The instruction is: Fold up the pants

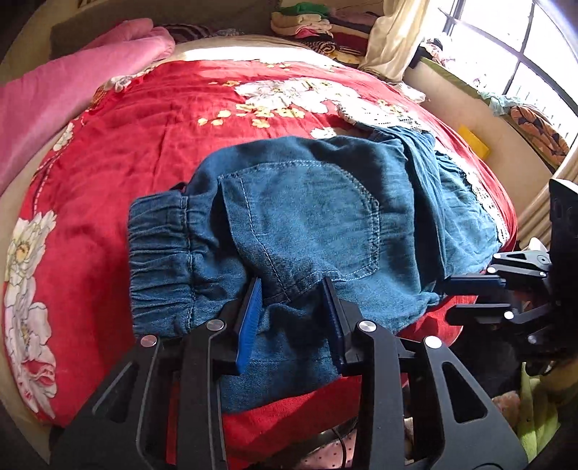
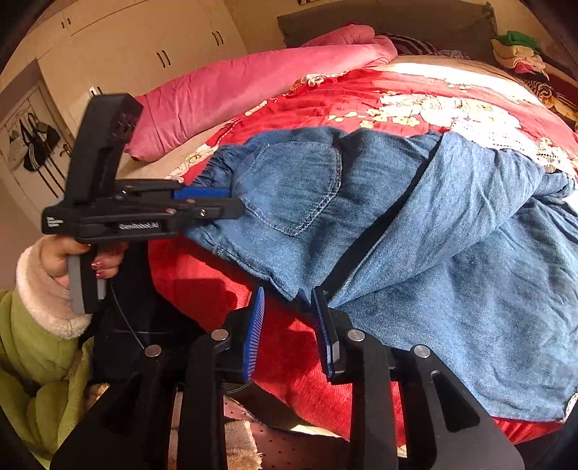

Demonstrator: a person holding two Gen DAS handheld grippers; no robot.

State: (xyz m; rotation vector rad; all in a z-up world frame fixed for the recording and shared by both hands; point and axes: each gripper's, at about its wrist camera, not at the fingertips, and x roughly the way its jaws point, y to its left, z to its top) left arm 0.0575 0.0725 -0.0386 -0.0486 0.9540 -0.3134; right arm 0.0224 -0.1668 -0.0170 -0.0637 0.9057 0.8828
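While the jeans [image 1: 318,217] are lying across the red flowered bedspread [image 1: 144,144], both grippers are working at their near edge.
Jeans: lying at the centre of both views, back pocket [image 1: 310,217] facing up, elastic waistband [image 1: 162,260] sitting at 9 o'clock in the left wrist view, part of the denim folded over toward 3 o'clock in the right wrist view.
Left gripper [image 1: 292,307]: reaching in from 6 o'clock, its blue pads standing partly apart with the hem of the jeans lying between them; the pads are not visibly pressing on the cloth, so the jaws are reading as released.
Right gripper [image 2: 289,325]: coming in from 6 o'clock, jaws partly apart; the right-hand pad is touching the denim edge, the left-hand pad is standing free over the red cloth, so it is gripping nothing.
Hand [image 2: 83,260]: showing at 8 o'clock in the right wrist view, holding the left gripper's handle, with a green sleeve [image 2: 36,361] and fleece cuff.
Pink blanket [image 2: 253,86]: lying at 11 o'clock beyond the bedspread.
Clothes pile [image 1: 310,21]: sitting at 12 o'clock.
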